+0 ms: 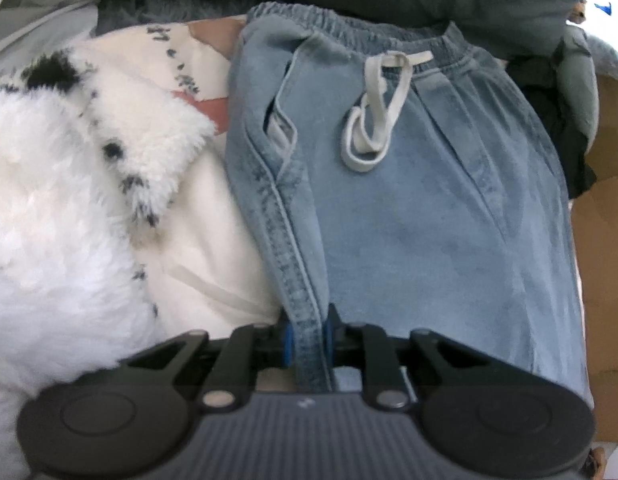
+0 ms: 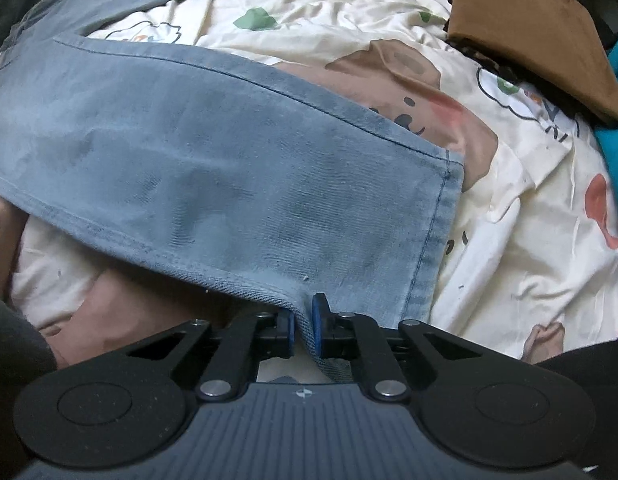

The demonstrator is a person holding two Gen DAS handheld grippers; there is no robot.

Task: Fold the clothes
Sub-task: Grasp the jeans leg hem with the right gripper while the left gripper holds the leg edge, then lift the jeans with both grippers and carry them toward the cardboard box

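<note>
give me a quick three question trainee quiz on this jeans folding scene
1. True or false: the left gripper is shut on the jeans.
2. What lies on the jeans just below the waistband? A) belt B) white drawstring C) zip
3. Which part of the jeans does the right gripper pinch?

Key
1. True, on a side seam.
2. B, the drawstring.
3. The edge of a leg, near its hem, over the printed bedsheet.

The jeans are soft, faded blue denim, matt, with a woven white cotton drawstring. Beside them lies a fluffy white plush with black spots. The bedsheet is smooth printed cotton, creased. Each tool has matt black plastic arms, blue rubbery pads
</note>
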